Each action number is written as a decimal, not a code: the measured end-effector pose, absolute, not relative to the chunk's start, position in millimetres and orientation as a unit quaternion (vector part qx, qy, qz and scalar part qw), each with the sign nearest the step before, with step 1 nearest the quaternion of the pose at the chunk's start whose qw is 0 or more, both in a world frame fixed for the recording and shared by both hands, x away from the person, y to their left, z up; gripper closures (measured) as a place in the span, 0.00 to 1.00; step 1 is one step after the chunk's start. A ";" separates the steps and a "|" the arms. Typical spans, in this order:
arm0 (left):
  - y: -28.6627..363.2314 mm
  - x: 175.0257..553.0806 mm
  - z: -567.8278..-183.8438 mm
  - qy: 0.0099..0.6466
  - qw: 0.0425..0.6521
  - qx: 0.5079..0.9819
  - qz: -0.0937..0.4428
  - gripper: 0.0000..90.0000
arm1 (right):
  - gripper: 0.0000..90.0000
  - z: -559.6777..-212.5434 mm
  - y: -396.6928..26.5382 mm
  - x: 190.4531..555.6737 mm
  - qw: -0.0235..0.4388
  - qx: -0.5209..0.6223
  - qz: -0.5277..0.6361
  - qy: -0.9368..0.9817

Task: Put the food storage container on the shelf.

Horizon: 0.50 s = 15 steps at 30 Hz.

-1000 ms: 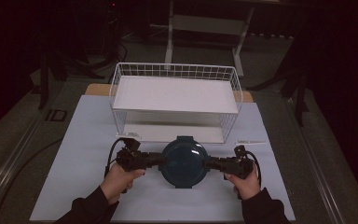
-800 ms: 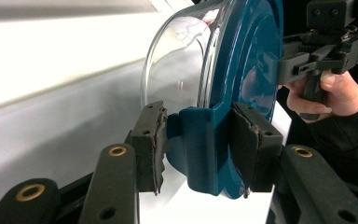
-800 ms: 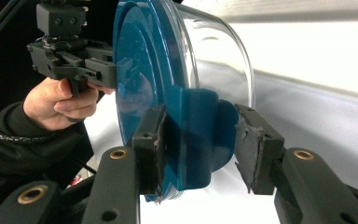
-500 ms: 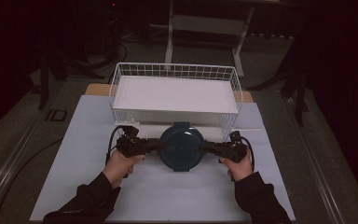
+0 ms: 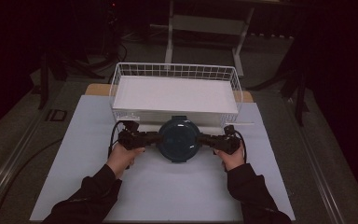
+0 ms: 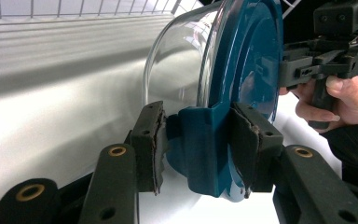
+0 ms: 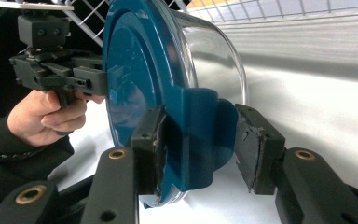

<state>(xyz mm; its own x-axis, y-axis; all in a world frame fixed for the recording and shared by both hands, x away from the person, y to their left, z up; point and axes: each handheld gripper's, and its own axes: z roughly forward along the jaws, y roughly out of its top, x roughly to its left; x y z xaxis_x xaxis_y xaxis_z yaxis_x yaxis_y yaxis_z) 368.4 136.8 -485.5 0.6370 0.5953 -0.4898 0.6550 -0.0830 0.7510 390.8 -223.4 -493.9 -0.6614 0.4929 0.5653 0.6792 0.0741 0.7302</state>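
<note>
Both grippers, left [image 5: 153,139] and right [image 5: 208,138], clamp the lidded bowl's [image 5: 179,139] 2 side tabs, steadying it near the basket [image 5: 116,78].

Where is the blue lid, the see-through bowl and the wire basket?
blue lid [image 5: 180,138]: high view, middle of its top.
see-through bowl [image 6: 177,65]: left gripper view, its glass wall.
wire basket [image 5: 177,71]: high view, far rim.

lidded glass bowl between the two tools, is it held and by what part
Yes. The left tool and right tool each clamp a blue side latch tab of the lidded glass bowl, on opposite sides.
</note>
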 end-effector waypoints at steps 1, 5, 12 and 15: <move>137.0 370.2 -486.1 0.421 0.526 0.738 -0.022 0.63 | 0.61 -494.5 -223.1 391.9 0.083 -0.405 -0.548 -0.727; 136.2 373.9 -488.9 0.422 0.526 0.738 -0.019 0.63 | 0.61 -500.0 -222.7 396.7 0.080 -0.407 -0.551 -0.724; 138.3 380.4 -500.5 0.432 0.528 0.731 -0.013 0.63 | 0.61 -507.5 -218.7 405.0 0.064 -0.412 -0.541 -0.731; 139.5 382.0 -501.1 0.432 0.532 0.728 -0.015 0.63 | 0.61 -505.7 -216.0 404.9 0.060 -0.413 -0.539 -0.732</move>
<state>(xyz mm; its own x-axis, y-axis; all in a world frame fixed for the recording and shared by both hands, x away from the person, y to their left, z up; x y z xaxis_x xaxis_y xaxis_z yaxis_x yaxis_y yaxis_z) 382.0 139.5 -501.1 0.6266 0.6126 -0.4817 0.6455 -0.0617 0.7613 404.9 -216.0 -505.7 -0.6523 0.5385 0.5335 0.6690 0.0780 0.7392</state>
